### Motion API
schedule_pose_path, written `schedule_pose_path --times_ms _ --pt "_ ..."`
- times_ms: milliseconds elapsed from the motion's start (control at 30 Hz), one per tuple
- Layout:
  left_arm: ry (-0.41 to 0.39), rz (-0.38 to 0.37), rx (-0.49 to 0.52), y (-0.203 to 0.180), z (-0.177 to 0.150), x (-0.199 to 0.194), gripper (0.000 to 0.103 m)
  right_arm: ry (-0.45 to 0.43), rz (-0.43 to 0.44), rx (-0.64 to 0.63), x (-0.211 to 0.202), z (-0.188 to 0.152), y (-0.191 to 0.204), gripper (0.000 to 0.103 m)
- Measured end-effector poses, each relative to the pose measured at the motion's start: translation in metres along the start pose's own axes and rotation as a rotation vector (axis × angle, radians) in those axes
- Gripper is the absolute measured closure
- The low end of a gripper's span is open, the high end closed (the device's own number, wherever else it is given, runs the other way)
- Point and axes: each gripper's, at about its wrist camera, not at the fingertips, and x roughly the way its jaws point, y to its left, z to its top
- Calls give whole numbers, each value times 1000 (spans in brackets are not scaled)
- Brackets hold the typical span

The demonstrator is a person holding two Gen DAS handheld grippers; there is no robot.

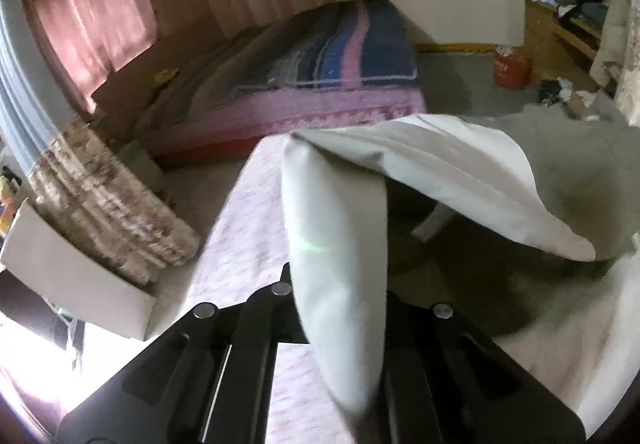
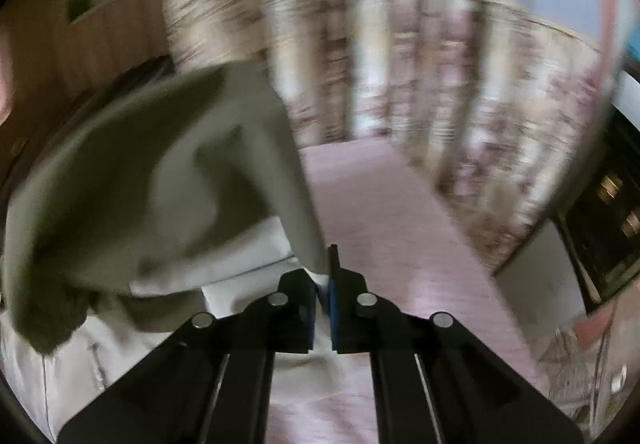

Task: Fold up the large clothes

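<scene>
Left tool (image 1: 340,328) clamped on a white fold of the garment (image 1: 440,172), lifted above the pink bed sheet (image 1: 240,244). Right tool (image 2: 322,308) pinches the garment's grey-green edge, jaws nearly together. Risk: thin bite on the right, cloth could slip out mid-swing; uneven lift would skew the fold. Both tools point forward and slightly down. Right view is motion-blurred. Patterned curtain (image 2: 400,104) hangs far.

White garment (image 1: 340,244) draping over left gripper (image 1: 340,308), hiding fingertips and grip. Right wrist view smearing with motion blur: curtain (image 2: 400,116) pattern unreadable, garment (image 2: 140,184) edges soft. Garment running off frame edges.
</scene>
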Motion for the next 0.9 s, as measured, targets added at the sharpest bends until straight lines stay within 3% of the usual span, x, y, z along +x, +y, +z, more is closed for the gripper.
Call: schedule_pose_path --times_ms 100,200,300,333,367,400,433,467,567,667,733,900 --pt "50 37 51 -4 -24 16 100 52 -112 81 9 -15 -50 100" --pt "64 58 71 -7 -43 28 99 174 -58 137 28 -36 -83 97" --pt "30 85 111 -8 -52 16 95 222 -120 63 14 -53 -81 70" --pt "30 80 109 -9 -53 9 89 210 -142 44 -2 -56 -79 50" --pt "30 75 102 -3 -52 6 74 184 -157 46 -19 -58 -79 41" --pt "29 68 91 1 -51 1 61 158 -163 47 -31 -56 -78 38" --pt "22 48 70 7 -50 -6 33 123 -153 43 -52 -57 -72 38" --pt "10 33 46 14 -50 -11 22 101 -135 31 -67 -58 -62 38" --pt "-6 -16 2 25 -51 -29 20 -16 -67 -63 -121 -58 -17 38" --pt "-3 -23 -23 31 -52 -37 13 -117 85 -167 -163 -52 47 31" --pt "-11 -48 -35 27 -52 -48 8 -153 170 -232 -177 -53 91 22" --pt "-53 -52 -41 27 -50 -54 3 -167 326 -334 -169 -53 189 21"
